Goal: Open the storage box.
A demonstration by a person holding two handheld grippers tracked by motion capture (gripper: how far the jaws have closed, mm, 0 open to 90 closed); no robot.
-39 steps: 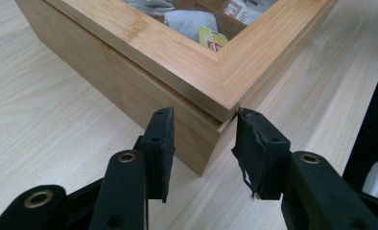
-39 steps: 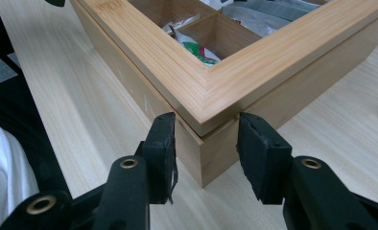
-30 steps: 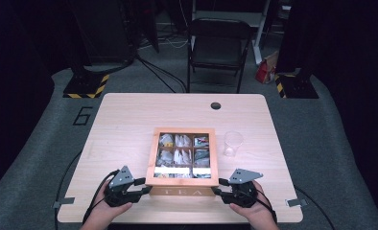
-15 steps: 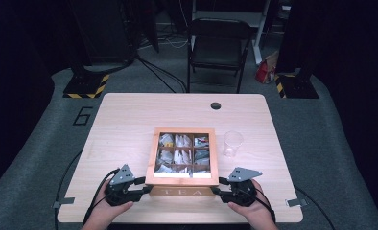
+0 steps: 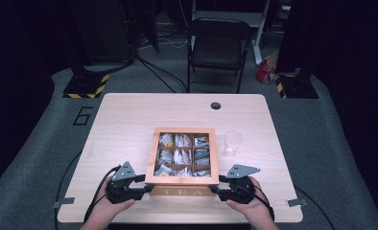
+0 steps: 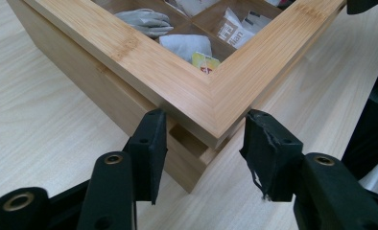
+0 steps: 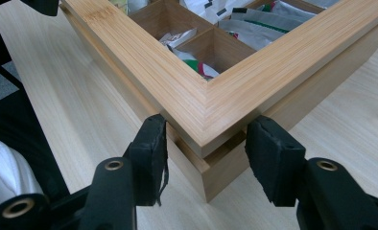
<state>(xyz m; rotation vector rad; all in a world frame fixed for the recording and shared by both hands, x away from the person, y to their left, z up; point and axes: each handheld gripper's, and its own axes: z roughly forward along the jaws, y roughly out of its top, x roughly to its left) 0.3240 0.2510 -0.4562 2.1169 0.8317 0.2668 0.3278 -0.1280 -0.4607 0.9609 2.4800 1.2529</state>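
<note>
Bamboo tea box point(image 5: 184, 178), lid framed, compartments holding tea bags point(image 5: 176, 155); stands on the wooden table point(image 5: 124, 120) between the two grippers. Left gripper point(image 5: 140, 186): jaws part open, just been widening, set either side of the box's near left corner, its fingers point(image 6: 148, 143) just off the wood, nothing gripped. Right gripper point(image 5: 217, 187): jaws likewise part open and just been widening, straddling the near right corner, pads apart from it. Clear plastic cup point(image 5: 232, 143) beyond the right gripper's fingers, beside the box.

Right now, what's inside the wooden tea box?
The tea box has a grid of compartments holding tea bags, mostly white and grey packets, some with red or yellow print. What lies beneath the top packets is covered, and the lid frame hides the compartment edges.
</note>
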